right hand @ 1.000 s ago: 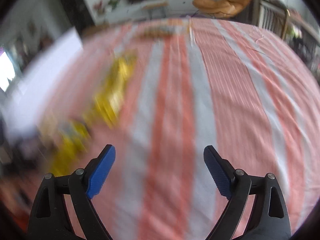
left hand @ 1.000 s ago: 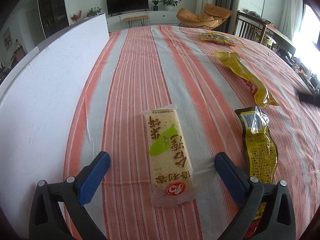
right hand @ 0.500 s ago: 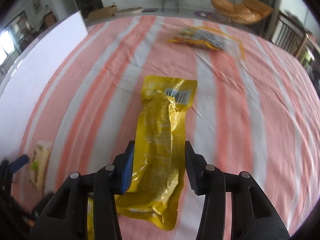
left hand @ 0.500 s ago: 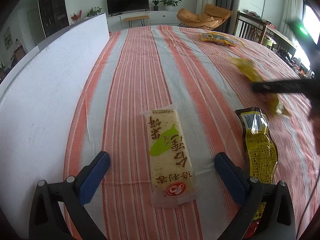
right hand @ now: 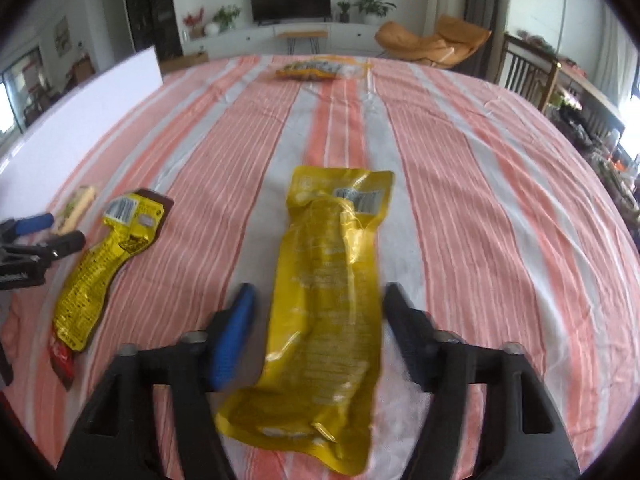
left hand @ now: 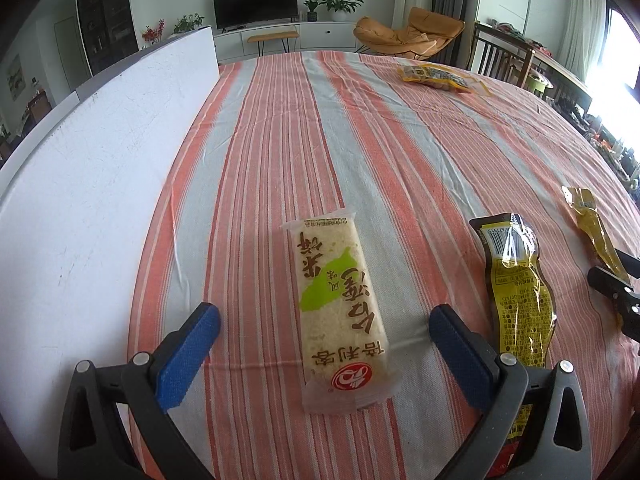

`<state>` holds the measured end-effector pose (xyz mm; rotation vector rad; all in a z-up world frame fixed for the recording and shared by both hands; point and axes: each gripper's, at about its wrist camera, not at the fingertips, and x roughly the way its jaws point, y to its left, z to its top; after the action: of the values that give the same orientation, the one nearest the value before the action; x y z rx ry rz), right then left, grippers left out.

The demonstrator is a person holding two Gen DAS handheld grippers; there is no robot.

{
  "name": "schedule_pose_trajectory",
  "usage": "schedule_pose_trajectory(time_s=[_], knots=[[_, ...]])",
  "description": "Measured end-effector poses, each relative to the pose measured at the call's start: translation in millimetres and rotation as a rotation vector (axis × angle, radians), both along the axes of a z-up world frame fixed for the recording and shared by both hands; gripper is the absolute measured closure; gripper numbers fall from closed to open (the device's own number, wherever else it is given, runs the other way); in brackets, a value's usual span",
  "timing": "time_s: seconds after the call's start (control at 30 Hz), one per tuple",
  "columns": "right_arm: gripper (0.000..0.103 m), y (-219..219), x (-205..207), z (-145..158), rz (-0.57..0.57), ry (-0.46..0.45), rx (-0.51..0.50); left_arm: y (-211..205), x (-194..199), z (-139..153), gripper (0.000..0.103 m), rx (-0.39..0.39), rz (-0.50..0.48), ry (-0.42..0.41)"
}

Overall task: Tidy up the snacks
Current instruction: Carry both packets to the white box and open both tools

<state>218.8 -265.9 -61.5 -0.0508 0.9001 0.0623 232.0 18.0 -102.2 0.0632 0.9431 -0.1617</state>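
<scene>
- Currently, left wrist view: the left gripper (left hand: 324, 344) is unchanged from a second ago, jaws wide apart and gripping nothing. The rice cracker pack (left hand: 340, 312) lies flat on the striped worktop (left hand: 360, 152) between them, touching neither pad.
- At 3 o'clock of that pack lies the dark-topped yellow pouch (left hand: 520, 292). Further toward 3 o'clock, the plain yellow pouch (left hand: 592, 224) now sits near the frame edge; a second ago it lay further up the cloth, toward 1 o'clock.
- A clear snack bag (left hand: 440, 76) remains at 1 o'clock, well apart from the rest.
- Right wrist view: the right gripper (right hand: 316, 324) had the plain yellow pouch (right hand: 332, 288) pinched half a second ago; its jaws have just been opening and now stand partly open, a gap visible at each pad. The pouch rests between them on the worktop, released.
- Judgement: this pouch has been placed beside the dark-topped yellow pouch (right hand: 104, 256) at 9 o'clock, forming a row. The clear snack bag (right hand: 316, 70) at 12 o'clock is probably the remaining item.
</scene>
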Motion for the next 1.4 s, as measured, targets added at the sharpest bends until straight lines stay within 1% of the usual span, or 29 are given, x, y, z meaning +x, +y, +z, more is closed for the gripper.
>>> schedule_pose_trajectory(time_s=[0.07, 0.13, 0.23, 0.33, 0.4, 0.43, 0.47, 0.5, 0.53, 0.57, 0.63, 0.67, 0.7, 0.73, 0.77, 0.8, 0.83, 0.9, 0.93, 0.97, 1.03, 1.07, 1.1, 1.17, 1.23, 1.3, 1.33, 1.37, 1.4], knots=[[0.023, -3.3, 3.3, 1.0, -0.019, 0.007, 0.017, 0.2, 0.6, 0.0, 0.000, -0.004, -0.001, 0.000], [0.020, -5.7, 3.9, 1.1, -0.014, 0.009, 0.031, -0.2, 0.6, -0.1, 0.000, -0.006, -0.002, 0.000], [0.020, -5.2, 5.1, -0.7, -0.011, 0.010, 0.027, 0.4, 0.4, 0.3, 0.000, -0.013, -0.010, 0.005], [0.020, -4.8, 5.9, -0.8, -0.011, 0.010, 0.027, -0.8, 1.3, 1.5, 0.001, 0.010, -0.024, 0.051], [0.019, -4.9, 5.9, -0.9, -0.010, 0.010, 0.029, -3.8, -0.1, 3.1, 0.005, 0.019, -0.019, 0.075], [0.019, -4.7, 7.7, -0.2, -0.009, 0.011, 0.031, -6.4, -0.6, 4.9, 0.015, 0.020, -0.022, 0.078], [0.018, -6.2, 3.0, -2.7, -0.008, 0.010, 0.032, -11.3, -0.8, 7.9, 0.028, 0.021, -0.031, 0.075], [0.018, -6.1, 3.1, -2.9, -0.008, 0.010, 0.032, -14.1, -0.8, 9.2, 0.038, 0.021, -0.037, 0.073], [0.018, -6.1, 2.0, -4.0, -0.008, 0.010, 0.033, -19.1, 0.0, 11.9, 0.056, 0.018, -0.051, 0.072], [0.018, -6.2, 1.5, -4.2, -0.008, 0.010, 0.032, -25.6, 0.4, 14.2, 0.071, 0.014, -0.068, 0.071], [0.018, -6.3, 1.6, -4.2, -0.008, 0.011, 0.032, -34.0, -0.5, 15.4, 0.071, 0.042, -0.062, 0.066], [0.019, -6.6, 1.5, -4.1, -0.008, 0.010, 0.035, -35.8, -5.0, 17.0, 0.071, 0.031, -0.066, 0.054], [0.022, -7.0, 1.1, -3.8, -0.007, 0.009, 0.038, -35.3, -9.5, 18.6, 0.071, 0.003, -0.071, 0.054], [0.039, -10.3, -5.1, -2.7, -0.017, 0.009, 0.043, -33.4, -15.9, 21.2, 0.071, -0.035, -0.076, 0.055], [0.059, -15.3, -12.8, 0.7, -0.043, 0.014, 0.047, -30.6, -22.9, 25.4, 0.071, -0.074, -0.081, 0.051], [0.060, -22.5, -15.0, 4.1, -0.064, 0.046, 0.097, -27.6, -28.8, 29.9, 0.071, -0.111, -0.086, 0.046], [0.061, -32.8, -17.9, 6.2, -0.077, 0.079, 0.207, -24.3, -33.1, 33.6, 0.071, -0.147, -0.088, 0.045], [0.061, -45.8, -23.0, 5.5, -0.109, 0.117, 0.338, -15.5, -39.2, 44.2, 0.071, -0.226, -0.089, 0.040], [0.061, -51.8, -25.4, 5.5, -0.133, 0.128, 0.405, -9.7, -41.1, 51.0, 0.071, -0.265, -0.086, 0.034], [0.061, -57.6, -28.2, 7.4, -0.152, 0.138, 0.506, -0.5, -43.3, 61.0, 0.071, -0.312, -0.077, 0.025], [0.061, -55.7, -29.8, 18.0, -0.146, 0.136, 0.649, 18.3, -45.4, 81.2, 0.071, -0.384, -0.061, 0.003], [0.061, -44.5, -28.0, 30.6, -0.112, 0.127, 0.692, 31.5, -46.0, 93.9, 0.071, -0.404, -0.048, -0.018], [0.061, -30.4, -25.4, 42.6, -0.072, 0.120, 0.713, 47.6, -45.6, 107.5, 0.071, -0.409, -0.028, -0.046], [0.061, 15.6, -14.4, 74.4, 0.045, 0.111, 0.754, 82.9, -43.4, 130.8, 0.071, -0.389, 0.023, -0.098], [0.060, 75.9, 0.7, 107.9, 0.176, 0.103, 0.779, 120.6, -39.7, 147.4, 0.071, -0.337, 0.094, -0.136], [0.060, 132.1, 14.4, 133.8, 0.288, 0.096, 0.783, 162.1, -34.2, 159.6, 0.070, -0.250, 0.196, -0.153], [0.060, 174.2, 23.6, 150.1, 0.356, 0.088, 0.776, 181.3, -31.1, 163.7, 0.070, -0.218, 0.234, -0.153], [0.058, 199.3, 29.2, 159.2, 0.390, 0.080, 0.769, 200.0, -27.3, 165.5, 0.065, -0.179, 0.273, -0.146], [0.057, 234.4, 35.6, 169.6, 0.437, 0.064, 0.757, 216.5, -24.2, 164.8, 0.058, -0.135, 0.313, -0.136]])
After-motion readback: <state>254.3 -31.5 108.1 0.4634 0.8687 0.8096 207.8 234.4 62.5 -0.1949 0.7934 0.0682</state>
